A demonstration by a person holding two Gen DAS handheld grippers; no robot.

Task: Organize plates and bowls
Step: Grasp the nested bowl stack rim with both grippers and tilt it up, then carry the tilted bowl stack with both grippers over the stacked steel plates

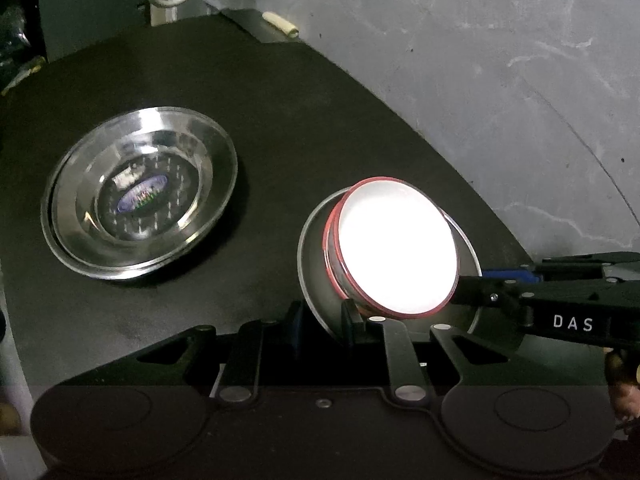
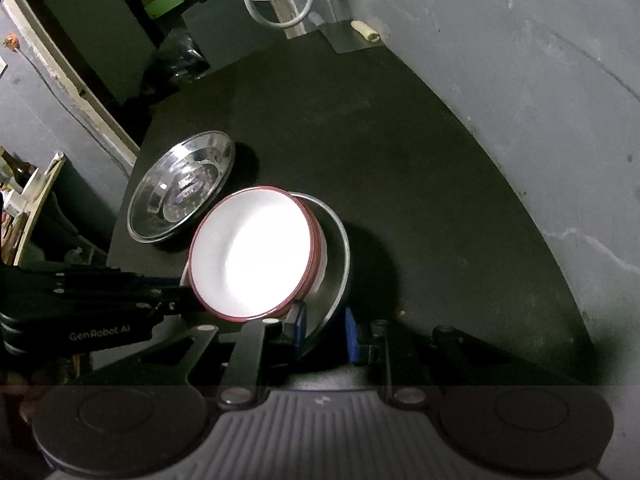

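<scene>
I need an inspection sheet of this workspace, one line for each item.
Surface: dark tabletop, matte.
Job's things: steel bowl stack resting flat; red-rimmed white bowl tilted inside a steel plate.
Clutter: small pale roll at the far edge.
Grippers: left hand-held gripper closed on the steel plate's rim; right hand-held gripper straddles the plate's opposite rim, grip unclear.
Cables: white cable loop behind the table.
Surroundings: grey wall; cluttered shelves to the left.
</scene>
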